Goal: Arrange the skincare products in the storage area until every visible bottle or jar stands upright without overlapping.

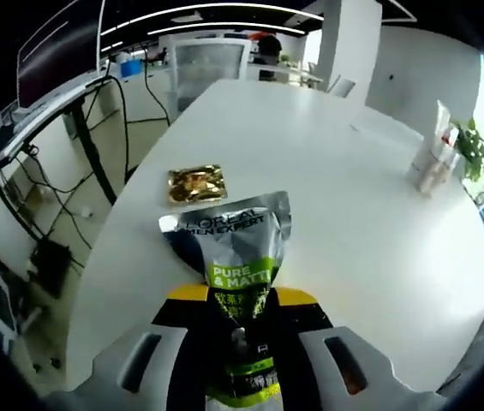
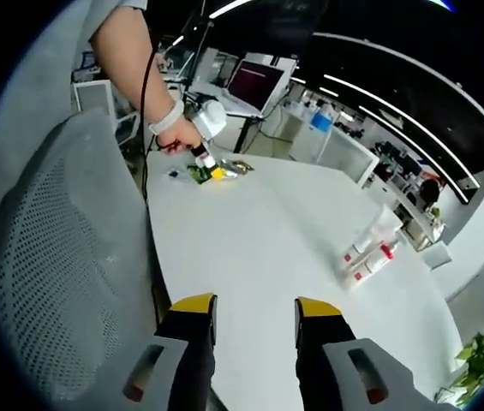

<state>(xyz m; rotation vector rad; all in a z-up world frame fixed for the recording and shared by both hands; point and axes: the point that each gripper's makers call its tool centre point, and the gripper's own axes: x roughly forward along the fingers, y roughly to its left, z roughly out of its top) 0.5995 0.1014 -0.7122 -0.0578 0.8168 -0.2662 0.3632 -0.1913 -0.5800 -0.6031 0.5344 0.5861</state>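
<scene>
Near the desk's (image 1: 379,223) edge, the left claw (image 1: 243,330) clenched a tube (image 1: 240,257), its lower end hidden. A gold sachet (image 1: 196,183) lay beyond. The right claw (image 2: 254,321) hung released; bottles (image 2: 370,248) stood far off, labels unreadable.

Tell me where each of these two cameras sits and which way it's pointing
Left gripper view: rides on the left claw, looking along the white table past the L'Oreal tube it clamps, toward a gold sachet and distant bottles.
Right gripper view: rides on the open right claw, looking across the table's near end; the person's arm, hand and a mesh chair show.
Shared: table, tube, left claw, sachet, bottles.
</scene>
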